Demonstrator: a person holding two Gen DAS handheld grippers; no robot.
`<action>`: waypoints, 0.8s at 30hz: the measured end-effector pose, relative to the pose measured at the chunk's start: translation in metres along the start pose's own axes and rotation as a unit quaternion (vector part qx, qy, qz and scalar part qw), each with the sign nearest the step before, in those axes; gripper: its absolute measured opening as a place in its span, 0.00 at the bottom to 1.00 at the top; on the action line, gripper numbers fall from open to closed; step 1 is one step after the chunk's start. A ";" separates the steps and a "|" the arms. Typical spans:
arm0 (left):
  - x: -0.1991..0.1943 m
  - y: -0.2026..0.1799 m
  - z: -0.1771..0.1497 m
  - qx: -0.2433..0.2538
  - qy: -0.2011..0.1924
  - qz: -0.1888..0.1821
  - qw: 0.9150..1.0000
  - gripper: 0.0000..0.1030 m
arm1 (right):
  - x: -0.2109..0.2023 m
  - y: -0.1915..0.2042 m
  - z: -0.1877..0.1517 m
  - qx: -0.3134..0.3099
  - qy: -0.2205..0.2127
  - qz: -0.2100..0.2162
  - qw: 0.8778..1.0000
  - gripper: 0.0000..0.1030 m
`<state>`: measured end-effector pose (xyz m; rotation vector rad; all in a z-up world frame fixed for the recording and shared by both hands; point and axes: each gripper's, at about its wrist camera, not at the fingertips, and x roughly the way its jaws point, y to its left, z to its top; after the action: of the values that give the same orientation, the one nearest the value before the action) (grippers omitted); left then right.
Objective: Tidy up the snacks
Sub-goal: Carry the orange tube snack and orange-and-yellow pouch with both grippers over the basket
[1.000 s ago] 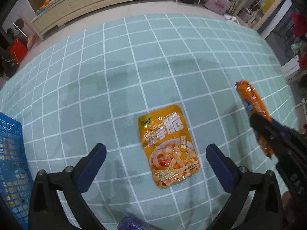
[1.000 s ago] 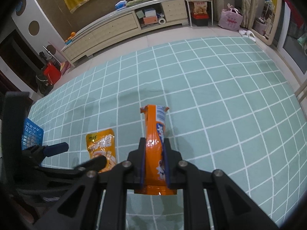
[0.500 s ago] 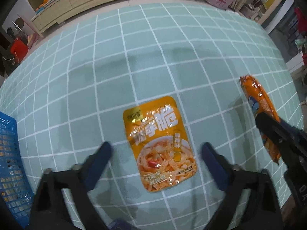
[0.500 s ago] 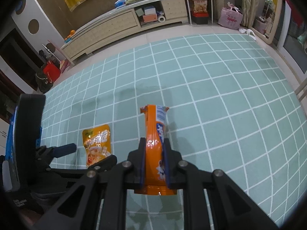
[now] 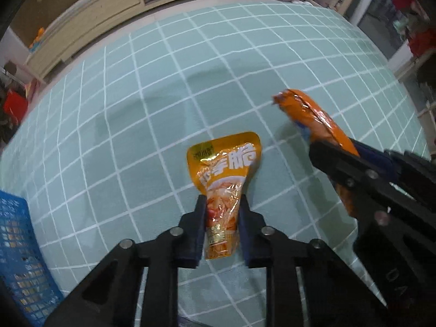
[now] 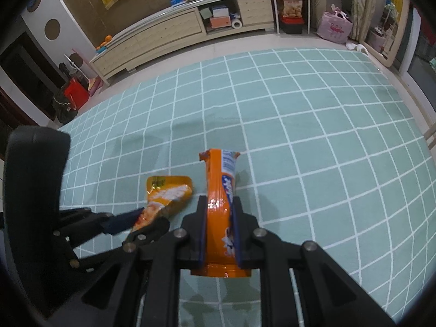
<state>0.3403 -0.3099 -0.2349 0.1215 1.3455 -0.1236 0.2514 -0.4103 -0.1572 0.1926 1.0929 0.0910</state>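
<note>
Fingers of the left gripper [image 5: 222, 220] have just closed on the yellow-orange flat foil snack pouch [image 5: 224, 179], its long axis running forward along them. The blue plastic basket [image 5: 19, 259] lies to their left on the green grid rug [image 5: 163, 95]; the right gripper [image 6: 219, 234] stays clenched on the long orange snack packet [image 6: 220, 190].

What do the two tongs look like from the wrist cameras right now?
Both look alike. The left tongs have matte black angular linkage arms with round silver pivot pins and flat dark blue finger pads. The right tongs are the same build: black links, silver pins, blue pads. No cables or sleeves show. Faint raised lettering marks one black body, unreadable.
</note>
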 end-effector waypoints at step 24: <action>-0.105 0.097 -0.028 -0.002 -0.100 -0.053 0.994 0.16 | -0.054 0.074 -0.026 -0.058 -0.013 0.010 0.998 0.19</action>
<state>0.3055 -0.2076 -0.1369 0.0330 1.1528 -0.2174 0.2051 -0.3439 -0.1063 0.1001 1.0575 0.1692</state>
